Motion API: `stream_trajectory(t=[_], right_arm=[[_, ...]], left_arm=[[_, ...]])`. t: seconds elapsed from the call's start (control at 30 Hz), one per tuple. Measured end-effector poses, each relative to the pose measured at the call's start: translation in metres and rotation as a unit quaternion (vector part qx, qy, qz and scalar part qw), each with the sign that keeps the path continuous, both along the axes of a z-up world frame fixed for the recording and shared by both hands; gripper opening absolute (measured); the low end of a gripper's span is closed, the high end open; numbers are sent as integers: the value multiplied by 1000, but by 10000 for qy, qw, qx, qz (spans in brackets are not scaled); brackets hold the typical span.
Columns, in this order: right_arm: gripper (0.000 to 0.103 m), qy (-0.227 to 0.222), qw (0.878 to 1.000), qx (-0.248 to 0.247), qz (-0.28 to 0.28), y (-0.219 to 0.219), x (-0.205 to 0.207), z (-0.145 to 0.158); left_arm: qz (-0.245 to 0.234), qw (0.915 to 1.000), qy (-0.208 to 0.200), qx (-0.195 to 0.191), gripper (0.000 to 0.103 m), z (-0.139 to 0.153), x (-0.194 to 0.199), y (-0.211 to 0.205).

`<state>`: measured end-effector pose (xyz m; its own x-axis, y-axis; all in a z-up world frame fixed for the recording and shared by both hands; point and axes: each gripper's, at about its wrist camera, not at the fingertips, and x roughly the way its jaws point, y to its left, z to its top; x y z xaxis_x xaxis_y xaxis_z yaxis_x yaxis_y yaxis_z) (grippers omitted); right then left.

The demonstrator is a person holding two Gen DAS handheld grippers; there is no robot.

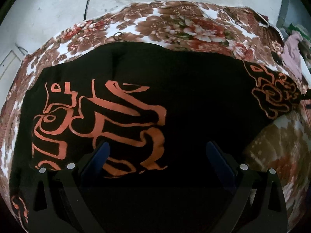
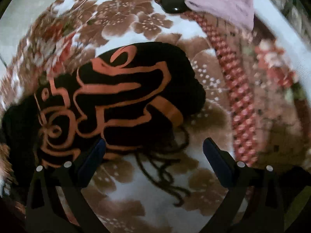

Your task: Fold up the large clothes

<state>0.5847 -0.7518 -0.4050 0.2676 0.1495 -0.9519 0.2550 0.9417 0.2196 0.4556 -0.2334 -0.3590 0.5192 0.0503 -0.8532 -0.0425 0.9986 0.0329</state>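
Flowered blanket (image 1: 175,25) covers the bed, black garment (image 1: 184,89) with orange print spread flat on it for folding; left gripper (image 1: 157,155) hovers fingers apart over its middle, right gripper (image 2: 154,151) also apart near its end (image 2: 140,89), holding nothing.

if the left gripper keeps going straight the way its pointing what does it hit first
Most likely the black garment with orange print: the open left gripper points straight onto its plain black middle, with nothing in between. Depth is hard to judge. The floral blanket lies beyond.
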Motion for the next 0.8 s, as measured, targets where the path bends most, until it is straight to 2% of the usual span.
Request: stream_trajectory(t=[0.13,0.3,0.4,0.5,0.57,0.67,0.73,0.77,0.8], right_arm=[[98,75,9968,640,-479,-19,10,-11],[98,220,9925,1004,-660,-31,19,-22],[94,223,9895,1104,-909,-37,21,-19],[92,312,9830,1496,-1016,-34,22,-20],[92,391,9847,1413,-943,-31,26,-24],[85,356,9821,1573,-977,-31,30,-30],[77,325,9851,1420,-916,-32,33,-34],[66,344,9864,1335,-897,-33,34,-36],[59,351,9860,1332,-942,-36,32,-40]], left_arm=[[-9,10000,-44,78,98,-2,3,-5],[-15,10000,30,55,98,-10,5,-8],[49,10000,55,-49,98,-11,5,-7],[105,9996,-47,-247,98,-8,4,-6],[146,9993,-88,-327,98,-7,3,-7],[150,9993,-92,-322,98,-8,2,-9],[182,9992,-102,-328,98,-8,0,-8],[205,9991,-90,-355,98,-9,-1,-7],[219,9989,-68,-406,98,-11,-2,-6]])
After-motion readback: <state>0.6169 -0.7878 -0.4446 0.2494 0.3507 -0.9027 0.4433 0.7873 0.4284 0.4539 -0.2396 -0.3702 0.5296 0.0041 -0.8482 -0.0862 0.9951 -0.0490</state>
